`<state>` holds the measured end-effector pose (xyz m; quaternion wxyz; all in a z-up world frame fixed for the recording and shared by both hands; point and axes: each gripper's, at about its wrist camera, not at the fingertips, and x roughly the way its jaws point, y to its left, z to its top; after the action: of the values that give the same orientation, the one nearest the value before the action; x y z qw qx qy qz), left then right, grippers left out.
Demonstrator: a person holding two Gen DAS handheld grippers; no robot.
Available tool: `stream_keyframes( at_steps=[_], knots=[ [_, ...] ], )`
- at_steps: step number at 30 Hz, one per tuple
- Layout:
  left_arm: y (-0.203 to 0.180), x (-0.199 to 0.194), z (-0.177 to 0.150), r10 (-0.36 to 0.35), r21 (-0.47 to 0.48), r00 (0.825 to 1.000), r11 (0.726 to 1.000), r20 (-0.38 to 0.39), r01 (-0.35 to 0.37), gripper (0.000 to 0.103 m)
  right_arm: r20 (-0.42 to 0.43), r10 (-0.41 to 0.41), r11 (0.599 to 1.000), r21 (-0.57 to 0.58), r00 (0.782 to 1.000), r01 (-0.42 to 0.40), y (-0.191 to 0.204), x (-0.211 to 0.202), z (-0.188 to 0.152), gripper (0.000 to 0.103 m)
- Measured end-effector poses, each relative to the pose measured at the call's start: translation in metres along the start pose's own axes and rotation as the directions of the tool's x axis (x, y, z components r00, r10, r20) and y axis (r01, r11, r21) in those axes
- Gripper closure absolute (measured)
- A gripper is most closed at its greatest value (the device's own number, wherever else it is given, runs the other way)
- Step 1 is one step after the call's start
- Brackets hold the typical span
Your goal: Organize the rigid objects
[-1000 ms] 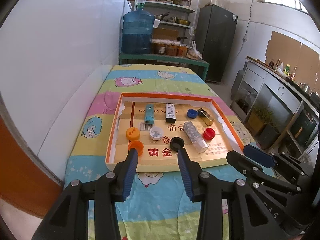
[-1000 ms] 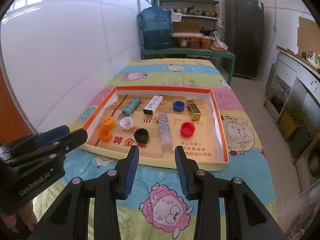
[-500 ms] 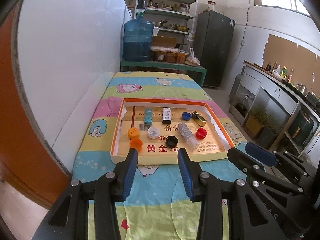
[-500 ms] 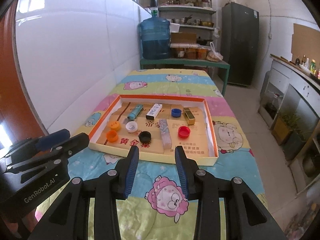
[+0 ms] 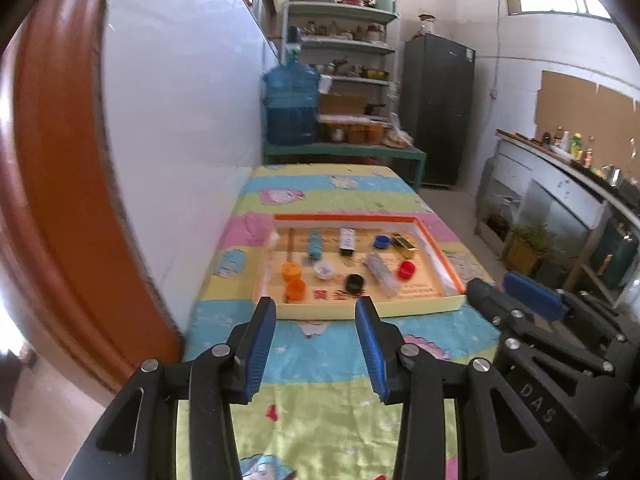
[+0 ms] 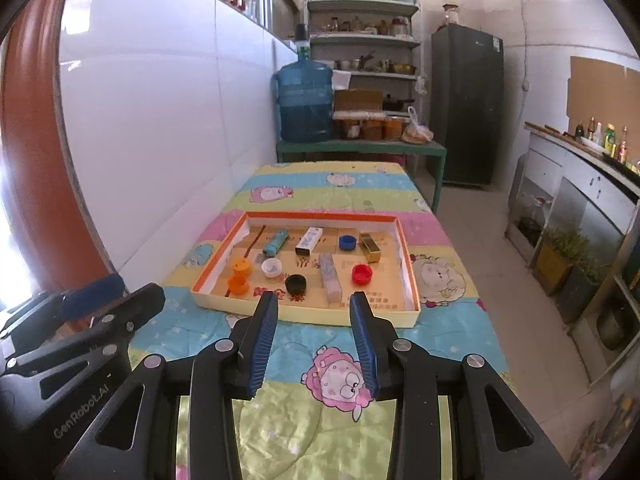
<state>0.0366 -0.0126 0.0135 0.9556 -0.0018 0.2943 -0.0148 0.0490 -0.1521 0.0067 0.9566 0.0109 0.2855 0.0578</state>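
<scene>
Caps (image 6: 362,273) in tray (image 6: 412,280), grippers (image 5: 316,308) (image 6: 313,303) agape

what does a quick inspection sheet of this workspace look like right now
surface: table with cartoon cloth
job's things: tray holds orange caps, white cap, black cap, red cap, blue cap, teal tube, white box, gold box, clear box
clutter: nothing seen
grippers: left gripper and right gripper open, empty, short of the tray
cables: nothing seen
surroundings: water jug, shelves, fridge
</scene>
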Motion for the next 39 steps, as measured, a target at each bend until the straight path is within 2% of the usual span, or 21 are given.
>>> stream_keyframes(
  at_steps=[2,6,16,39],
  knots=[
    [-0.002,-0.011,-0.002,0.041,0.009,0.999,0.999,0.02,-0.041,0.062,0.007,-0.004,1.0,0.007,1.0,0.004,0.0,-0.006,0.0,0.065],
    [0.001,-0.021,-0.004,-0.001,-0.005,1.0,1.0,0.024,0.001,0.062,0.012,-0.01,1.0,0.014,1.0,0.01,0.004,-0.02,-0.001,0.065],
    [0.005,-0.029,-0.005,-0.001,-0.02,1.0,1.0,0.028,0.001,0.062,0.038,-0.027,1.0,-0.005,0.999,0.028,0.01,-0.038,-0.003,0.065],
    [0.001,-0.028,-0.009,-0.019,-0.008,1.0,1.0,0.008,0.019,0.062,0.034,-0.026,1.0,-0.005,0.999,0.026,0.014,-0.041,-0.004,0.064]
  ],
)
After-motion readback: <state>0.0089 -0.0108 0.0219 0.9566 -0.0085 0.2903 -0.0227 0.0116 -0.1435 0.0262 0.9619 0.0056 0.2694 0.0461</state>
